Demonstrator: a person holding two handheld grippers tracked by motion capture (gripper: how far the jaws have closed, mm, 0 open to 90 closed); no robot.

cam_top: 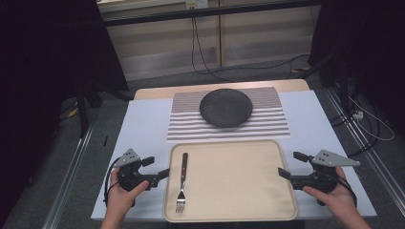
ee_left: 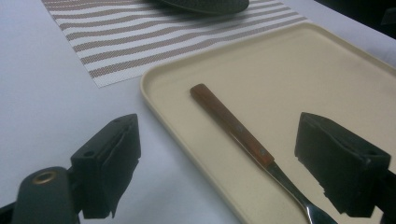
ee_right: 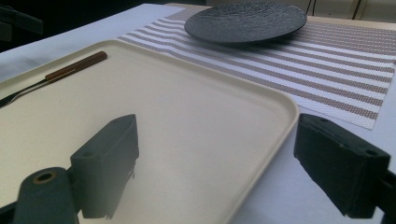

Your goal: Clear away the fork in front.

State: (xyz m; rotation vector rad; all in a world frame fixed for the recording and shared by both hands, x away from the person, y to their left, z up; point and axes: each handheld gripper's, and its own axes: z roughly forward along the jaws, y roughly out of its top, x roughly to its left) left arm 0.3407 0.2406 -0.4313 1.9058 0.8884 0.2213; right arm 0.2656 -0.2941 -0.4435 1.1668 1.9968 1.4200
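**Fork on tray, both grippers wide, nothing gripped**

Fork (cam_top: 182,182) lies flat at the left side of the beige tray (cam_top: 239,191), wooden handle pointing far, tines near. Left gripper (cam_top: 159,167) sits just left of the tray, jaws spread, fork between them in its own view but untouched. Right gripper (cam_top: 289,164) at the tray's right edge, jaws apart, holding nothing. Dark plate (cam_top: 226,108) on the striped placemat (cam_top: 272,124), far of the tray. No readable writing or labels anywhere

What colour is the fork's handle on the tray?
Reddish-brown wood on the fork, clearest in the left gripper view; it lies on the beige tray.
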